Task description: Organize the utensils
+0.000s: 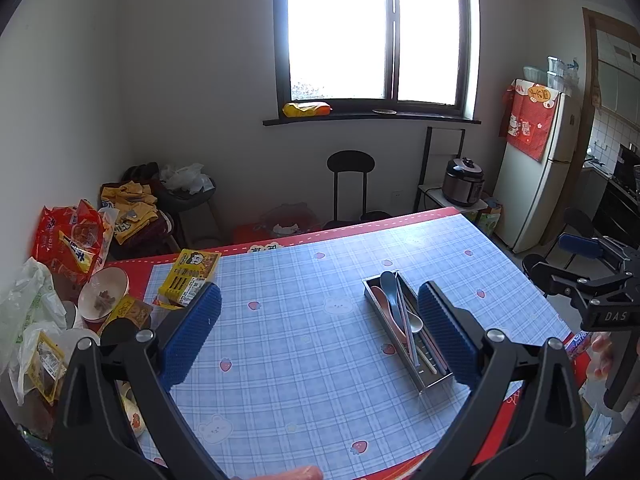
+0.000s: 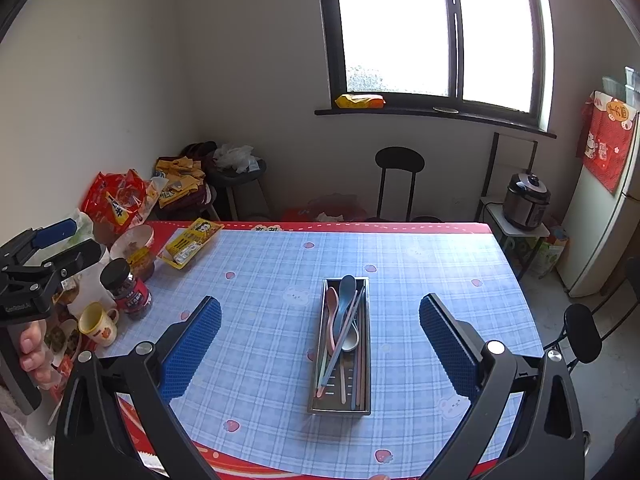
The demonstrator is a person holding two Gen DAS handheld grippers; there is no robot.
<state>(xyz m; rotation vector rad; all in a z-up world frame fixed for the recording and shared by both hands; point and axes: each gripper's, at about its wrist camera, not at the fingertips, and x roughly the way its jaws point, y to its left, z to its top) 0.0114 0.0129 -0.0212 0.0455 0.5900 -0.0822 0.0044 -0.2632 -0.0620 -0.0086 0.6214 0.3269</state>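
Both tongs gaped, holding nothing.
Utensils (image 2: 343,332) crisscrossed in the tray (image 2: 316,360) mid-table; best lifted singly.

The left hand-held gripper (image 1: 320,328) hangs above the counter (image 1: 288,360), its blue pads spread wide with nothing between them. A metal tray (image 1: 430,385) lies on the checked cloth by the right pad, holding spoons (image 1: 390,300) and chopsticks (image 1: 410,330). The right hand-held gripper (image 1: 592,276) shows at the right edge. Snack packets (image 1: 192,278) and a bowl (image 1: 105,292) crowd the left side.
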